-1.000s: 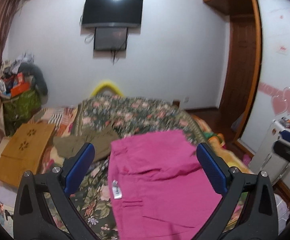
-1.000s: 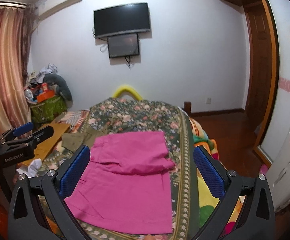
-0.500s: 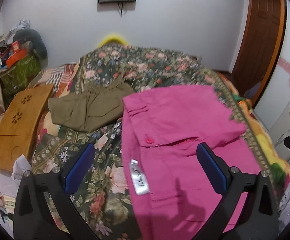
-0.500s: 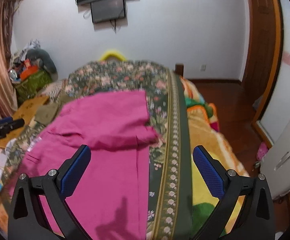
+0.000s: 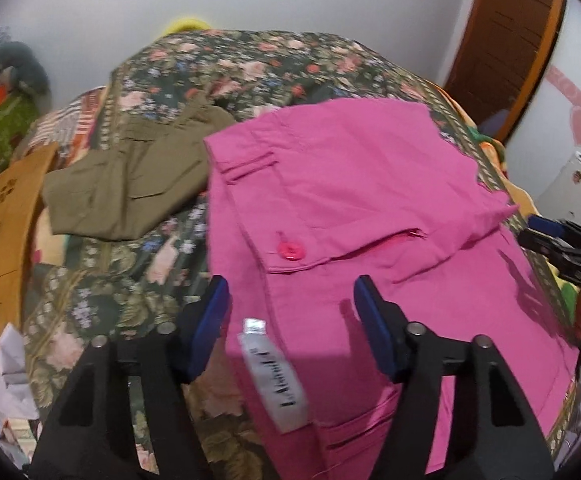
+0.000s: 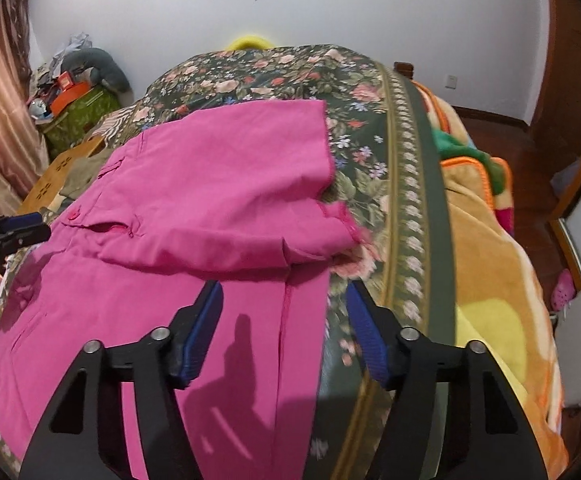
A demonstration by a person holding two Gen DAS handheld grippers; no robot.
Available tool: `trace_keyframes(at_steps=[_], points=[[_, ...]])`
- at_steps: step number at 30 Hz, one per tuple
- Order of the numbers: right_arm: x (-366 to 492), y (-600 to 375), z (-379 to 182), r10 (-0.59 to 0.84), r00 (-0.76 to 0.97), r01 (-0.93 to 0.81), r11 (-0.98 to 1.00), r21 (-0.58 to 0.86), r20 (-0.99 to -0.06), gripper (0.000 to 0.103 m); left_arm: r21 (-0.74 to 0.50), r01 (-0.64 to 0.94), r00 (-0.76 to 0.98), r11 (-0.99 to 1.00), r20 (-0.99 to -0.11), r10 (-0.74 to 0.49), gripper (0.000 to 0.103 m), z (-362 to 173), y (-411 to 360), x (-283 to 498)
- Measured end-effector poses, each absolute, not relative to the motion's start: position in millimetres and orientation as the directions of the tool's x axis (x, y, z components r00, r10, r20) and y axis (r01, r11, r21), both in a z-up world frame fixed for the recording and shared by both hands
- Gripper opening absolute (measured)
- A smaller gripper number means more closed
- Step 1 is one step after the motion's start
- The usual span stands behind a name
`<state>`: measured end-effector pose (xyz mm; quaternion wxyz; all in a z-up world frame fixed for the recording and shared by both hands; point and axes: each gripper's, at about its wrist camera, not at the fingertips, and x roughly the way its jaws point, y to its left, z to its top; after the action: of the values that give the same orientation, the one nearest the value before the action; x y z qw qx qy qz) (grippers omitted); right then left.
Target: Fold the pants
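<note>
Pants, pink, lie on the bed, spread over a floral cover. One layer is folded across from the far side; its near edge runs left to right across the middle of the garment. A pink button sits on that edge at the left, and a white label lies on the near left part.

Left hand-held gripper: jaws apart at a moderate width, empty. It hovers over the near left edge of the pants, with the label between the jaws in the left wrist view. Contact with the cloth cannot be confirmed.

Right hand-held gripper: jaws apart at a moderate width, empty. It sits over the near right edge of the pants, where pink cloth meets the cover.

Olive garment: lies on the bed just left of the pants, at the far side. A wooden board lies further left.

Step in hand, as judged: approach for the next fold. Both units line up on the near edge, one per side.

Next move, as judged:
1. Lower each unit until one jaw passes under the edge.
2. Close both on the cloth.
3. Lift evenly and carry the near part toward the far side.
4. Keep the label clear of the left grip.
</note>
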<state>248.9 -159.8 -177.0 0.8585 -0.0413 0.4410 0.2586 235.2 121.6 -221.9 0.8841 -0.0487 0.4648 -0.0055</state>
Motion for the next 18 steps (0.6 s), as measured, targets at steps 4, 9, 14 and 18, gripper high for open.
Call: trace_keyframes(at_steps=[4, 9, 14, 18], points=[[261.3, -146.7, -182.0, 0.417, 0.469, -0.519, 0.843, 0.140, -0.779, 0.044, -0.164, -0.012, 0.530, 0.986, -0.838, -0.132, 0.054, -231.6, 122.6, 244.0], [269.5, -136.3, -188.0, 0.417, 0.451, -0.549, 0.827, 0.123, -0.789, 0.019, -0.208, -0.034, 0.482, 0.977, -0.860, -0.166, 0.036, -248.3, 128.2, 249.2], [275.0, -134.5, -185.9, 0.429, 0.469, -0.553, 0.824, 0.123, -0.772, 0.007, -0.272, -0.048, 0.478, 0.961, -0.851, -0.217, 0.016, -249.8, 136.3, 250.5], [283.3, -129.2, -183.2, 0.421, 0.476, -0.550, 0.828, 0.113, -0.772, 0.006, -0.184, -0.049, 0.481, 0.982, -0.866, -0.138, 0.015, -250.8, 133.2, 253.3]])
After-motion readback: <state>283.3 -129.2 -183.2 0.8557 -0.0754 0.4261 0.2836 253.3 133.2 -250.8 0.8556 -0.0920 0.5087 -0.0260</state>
